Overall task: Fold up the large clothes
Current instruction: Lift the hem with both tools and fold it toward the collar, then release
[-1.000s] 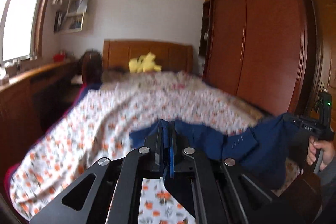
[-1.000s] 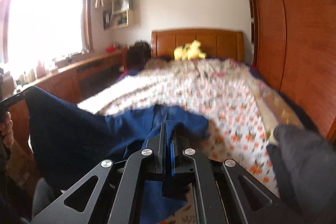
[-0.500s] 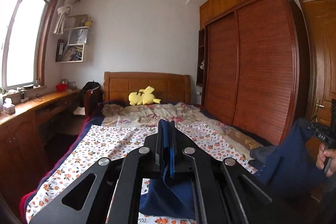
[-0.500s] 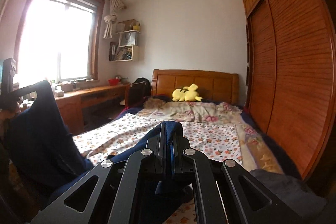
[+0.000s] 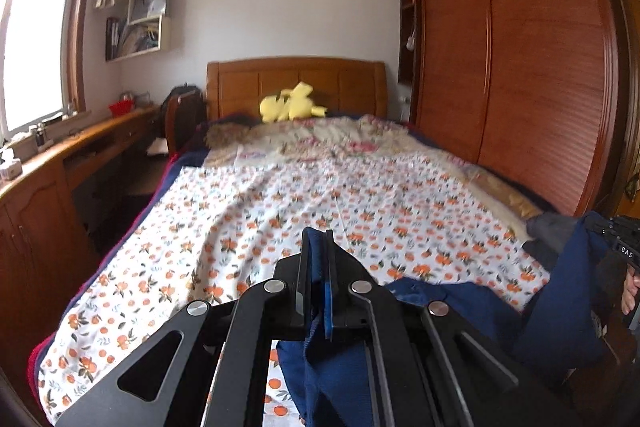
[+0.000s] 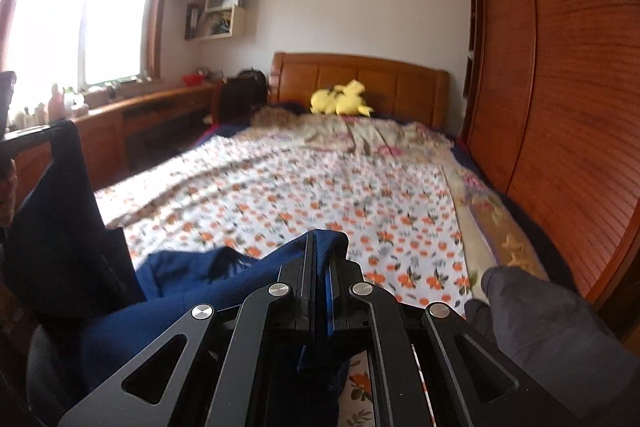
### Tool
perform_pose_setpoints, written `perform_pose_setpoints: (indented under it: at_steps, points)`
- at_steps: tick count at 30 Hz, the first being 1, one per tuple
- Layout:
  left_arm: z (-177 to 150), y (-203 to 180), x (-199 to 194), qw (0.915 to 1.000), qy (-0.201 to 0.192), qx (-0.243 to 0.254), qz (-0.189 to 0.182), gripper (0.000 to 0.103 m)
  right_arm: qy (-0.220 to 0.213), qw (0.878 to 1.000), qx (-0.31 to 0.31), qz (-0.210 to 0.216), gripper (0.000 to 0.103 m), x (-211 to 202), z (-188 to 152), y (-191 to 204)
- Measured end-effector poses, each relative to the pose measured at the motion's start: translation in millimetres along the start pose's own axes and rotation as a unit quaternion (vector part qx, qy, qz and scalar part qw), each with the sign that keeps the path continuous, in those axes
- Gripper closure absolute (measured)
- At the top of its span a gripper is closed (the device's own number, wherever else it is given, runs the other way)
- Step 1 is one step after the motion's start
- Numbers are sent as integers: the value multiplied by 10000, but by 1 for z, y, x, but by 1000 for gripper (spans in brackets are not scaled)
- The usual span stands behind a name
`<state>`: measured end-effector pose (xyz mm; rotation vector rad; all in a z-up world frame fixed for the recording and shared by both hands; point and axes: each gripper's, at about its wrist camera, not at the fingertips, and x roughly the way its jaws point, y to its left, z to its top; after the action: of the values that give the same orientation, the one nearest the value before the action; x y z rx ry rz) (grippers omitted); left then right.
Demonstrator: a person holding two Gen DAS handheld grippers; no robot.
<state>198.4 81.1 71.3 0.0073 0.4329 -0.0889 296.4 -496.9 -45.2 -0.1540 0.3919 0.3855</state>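
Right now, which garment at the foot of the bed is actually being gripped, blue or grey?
The blue garment: both the left gripper and the right gripper have jaws shut on it. The grey garment lies loose at the bed's wardrobe-side corner.

Left gripper [image 5: 318, 239]: jaws closed together, clamped on a fold of blue cloth [image 5: 460, 303]; fingers point forward and level. Right gripper [image 6: 320, 241]: jaws closed together, clamped on the same cloth; fingers point forward and level. In the left wrist view, the right gripper body appears at the far right edge, with fingers of the right hand [image 5: 632, 293] wrapped around its handle. In the right wrist view, the left gripper shows at the far left edge.
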Motion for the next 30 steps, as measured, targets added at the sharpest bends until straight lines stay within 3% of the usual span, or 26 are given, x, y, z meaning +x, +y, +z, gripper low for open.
perform_pose_setpoints:
  at_steps: [9, 16, 18, 19, 20, 21, 23, 28, 30]
  points:
    - [-33, 7, 59, 9986, 530, 38, -13, 98, 626, 9977, -252, -59, 99, 50, -37, 4]
    - [-57, 7, 71, 9975, 709, 53, 9, 94, 829, 9963, -212, -28, 96, 65, -59, 5]
    - [-65, 6, 72, 9968, 790, 96, 55, 84, 858, 9961, -225, -20, 93, 66, -62, 7]
    - [-70, 6, 73, 9966, 809, 108, 69, 70, 863, 9960, -231, -25, 90, 65, -64, 7]
    - [-75, 5, 73, 9964, 834, 116, 69, 56, 862, 9960, -230, -40, 79, 66, -65, 8]
    - [-80, 4, 72, 9964, 841, 124, 77, 49, 851, 9961, -224, -59, 68, 64, -66, 9]
    - [-91, 3, 68, 9965, 818, 133, 98, 32, 826, 9963, -226, -85, 64, 62, -68, 10]
    - [-115, -4, 57, 9972, 741, 133, 45, 15, 844, 9957, -277, -267, 63, 55, -77, 16]
    - [-125, -7, 52, 9973, 723, 116, 33, 11, 863, 9949, -299, -420, 56, 53, -80, 18]
